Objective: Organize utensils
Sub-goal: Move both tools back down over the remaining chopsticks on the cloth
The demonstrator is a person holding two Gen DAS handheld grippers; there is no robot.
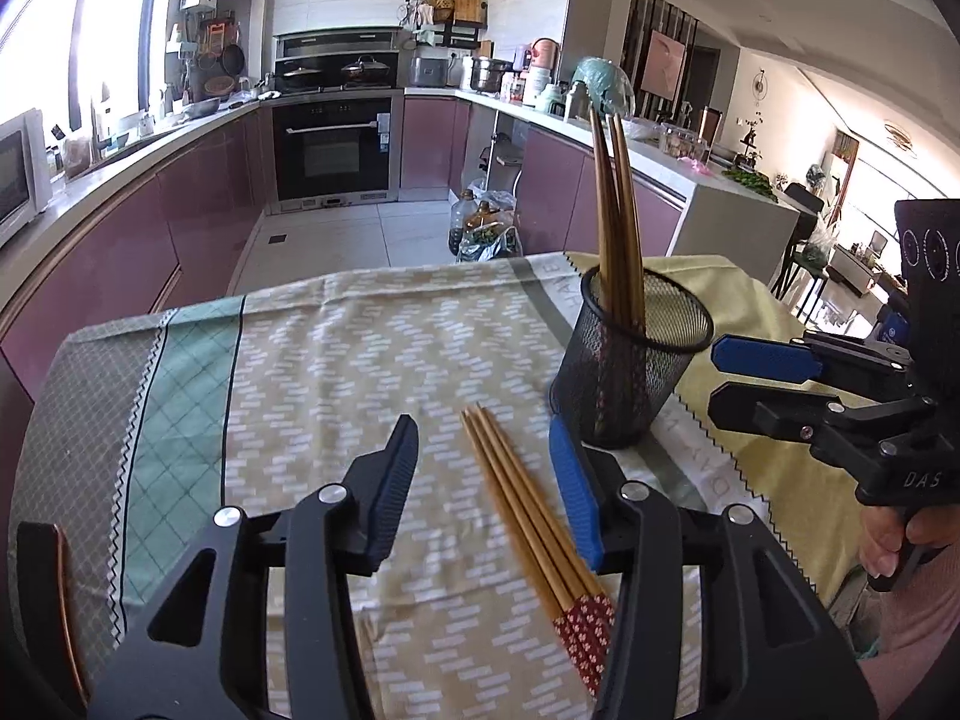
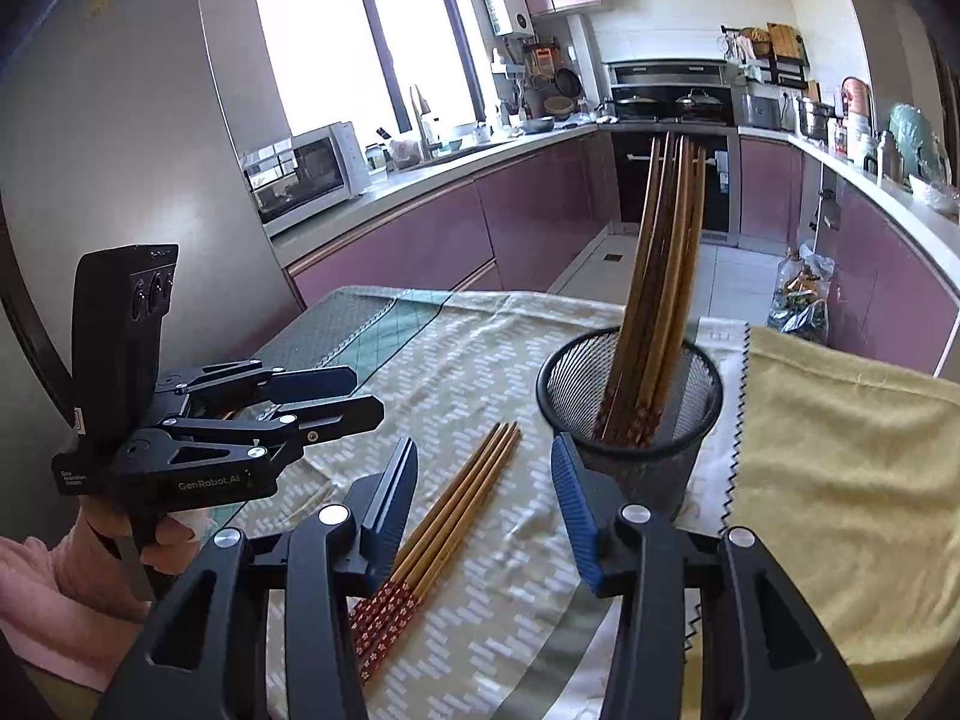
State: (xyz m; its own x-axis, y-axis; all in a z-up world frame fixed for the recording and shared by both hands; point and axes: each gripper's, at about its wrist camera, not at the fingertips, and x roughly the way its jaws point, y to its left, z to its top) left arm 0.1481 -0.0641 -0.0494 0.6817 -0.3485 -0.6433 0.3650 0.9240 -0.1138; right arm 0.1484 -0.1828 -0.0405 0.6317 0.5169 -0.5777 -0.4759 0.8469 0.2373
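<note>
Four chopsticks (image 1: 528, 504) beside mesh holder (image 1: 630, 360)

Daylit, window (image 2: 336, 42) glare — fisheye-warped, dark edges

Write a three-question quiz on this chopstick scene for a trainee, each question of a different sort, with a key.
1. True or false: the black wire-mesh cup lies tipped over on the patterned tablecloth.
2. Multiple choice: the loose bundle of wooden chopsticks with red flowered ends lies (A) inside the cup, (B) flat on the cloth between the open fingers of the left gripper, (C) on the plain yellow cloth.
3. Fill in: the right gripper holds ____.

Key: 1 false, it stands upright with brown wooden chopsticks in it; 2 B; 3 nothing, its fingers are open.
</note>
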